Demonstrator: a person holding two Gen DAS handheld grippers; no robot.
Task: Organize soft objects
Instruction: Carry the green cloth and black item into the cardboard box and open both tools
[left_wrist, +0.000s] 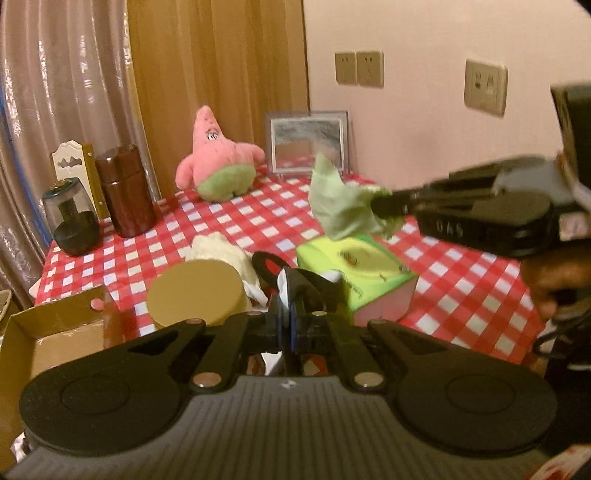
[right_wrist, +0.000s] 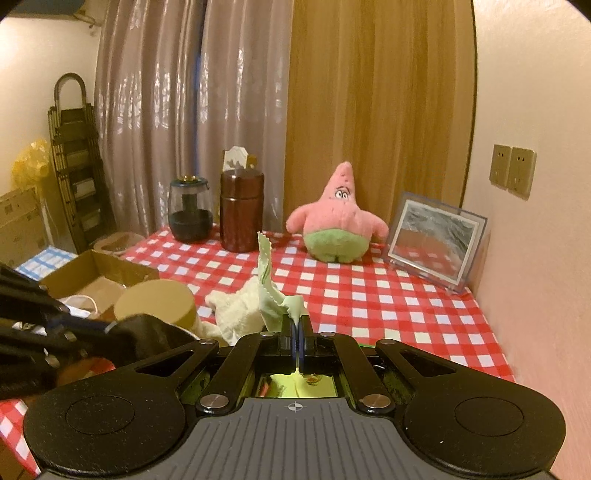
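Observation:
My left gripper is shut on a black soft item with red and white patches, lifted above the table's near edge. In the right wrist view it comes in from the left as a blurred dark shape. My right gripper is shut on a pale green tissue, held above the green tissue box. The left wrist view shows that tissue hanging from the right gripper. A white fluffy cloth lies on the checked tablecloth. A pink star plush stands at the back.
An open cardboard box sits off the table's left edge, beside a round tan lid. A brown canister, a dark glass jar and a framed picture stand along the back. The wall runs close on the right.

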